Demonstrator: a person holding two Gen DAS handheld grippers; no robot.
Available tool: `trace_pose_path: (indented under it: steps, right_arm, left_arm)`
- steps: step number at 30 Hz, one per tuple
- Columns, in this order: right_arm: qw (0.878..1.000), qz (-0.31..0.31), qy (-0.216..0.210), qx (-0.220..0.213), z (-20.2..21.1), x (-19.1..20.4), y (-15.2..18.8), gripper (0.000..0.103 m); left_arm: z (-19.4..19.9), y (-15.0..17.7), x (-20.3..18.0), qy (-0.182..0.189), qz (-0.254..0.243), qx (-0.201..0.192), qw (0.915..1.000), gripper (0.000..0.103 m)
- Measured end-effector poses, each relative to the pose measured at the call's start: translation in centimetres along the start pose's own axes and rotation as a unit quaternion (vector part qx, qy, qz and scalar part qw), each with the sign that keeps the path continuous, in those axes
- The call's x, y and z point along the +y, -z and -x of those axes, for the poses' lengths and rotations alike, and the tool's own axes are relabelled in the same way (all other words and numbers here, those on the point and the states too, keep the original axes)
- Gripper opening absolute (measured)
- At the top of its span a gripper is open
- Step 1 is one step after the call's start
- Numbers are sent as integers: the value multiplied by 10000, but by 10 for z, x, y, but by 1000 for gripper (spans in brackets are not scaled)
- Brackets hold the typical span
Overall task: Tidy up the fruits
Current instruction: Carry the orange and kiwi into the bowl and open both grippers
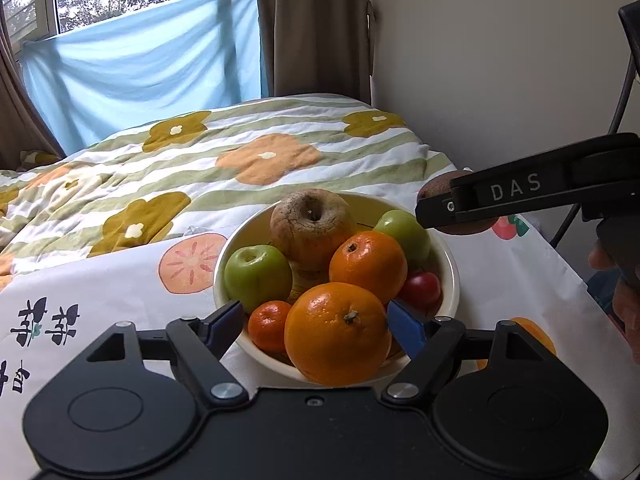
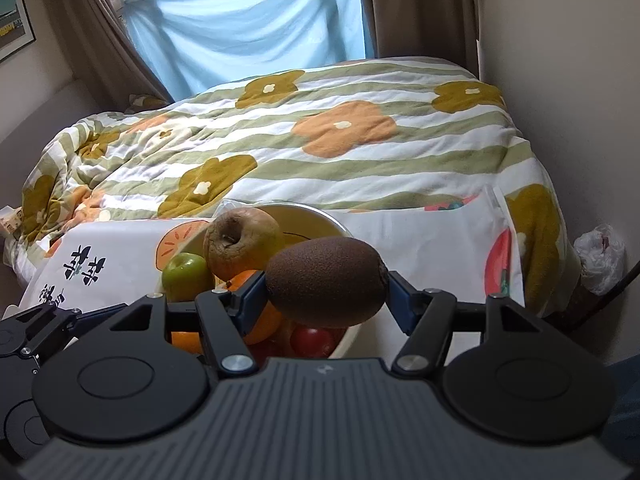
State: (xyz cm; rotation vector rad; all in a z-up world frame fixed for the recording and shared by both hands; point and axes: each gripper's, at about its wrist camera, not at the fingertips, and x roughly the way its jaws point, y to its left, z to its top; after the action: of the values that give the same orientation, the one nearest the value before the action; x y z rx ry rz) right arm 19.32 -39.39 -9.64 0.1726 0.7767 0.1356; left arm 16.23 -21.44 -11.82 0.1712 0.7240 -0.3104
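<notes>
A cream bowl (image 1: 450, 264) on a white printed cloth holds a brown wrinkled apple (image 1: 310, 224), two green apples (image 1: 256, 276), an orange (image 1: 368, 264), a small mandarin (image 1: 269, 325) and a small red fruit (image 1: 422, 288). My left gripper (image 1: 316, 326) is shut on a large orange (image 1: 336, 336) at the bowl's near rim. My right gripper (image 2: 326, 290) is shut on a brown kiwi (image 2: 326, 280) and holds it above the bowl's right side (image 2: 320, 216); it also shows in the left wrist view (image 1: 452, 204).
The cloth (image 1: 100, 292) covers a small table against a bed with a flowered striped quilt (image 1: 260, 152). A wall (image 1: 500, 60) stands at the right, with curtains and a blue sheet (image 1: 140, 68) over the window behind. A white plastic bag (image 2: 600, 256) lies at the far right.
</notes>
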Motion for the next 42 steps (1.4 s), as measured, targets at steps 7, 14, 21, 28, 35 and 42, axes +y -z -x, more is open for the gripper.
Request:
trace_pose_path:
  steps: [7, 14, 21, 28, 35, 42]
  right_arm:
    - [9992, 241, -305, -32, -6, 25, -11, 79]
    - [9969, 517, -580, 114, -22, 57, -15, 79]
    - [9946, 753, -676, 216, -40, 81, -9, 79]
    - [9936, 997, -495, 183, -49, 94, 2, 84]
    - [9942, 1029, -328, -21, -42, 94, 4, 103]
    - [9940, 1019, -376, -152, -25, 92, 3, 103]
  left_arm:
    - [18, -3, 12, -36, 89, -162, 9998, 83]
    - [32, 0, 32, -349, 205, -199, 9990, 84]
    - [37, 8, 57, -659, 418, -139, 9969, 84]
    - [37, 18, 76, -786, 544, -65, 9954, 84]
    - [40, 23, 79, -811, 611, -22, 9948, 84]
    - [54, 21, 74, -914, 637, -155, 9937, 84]
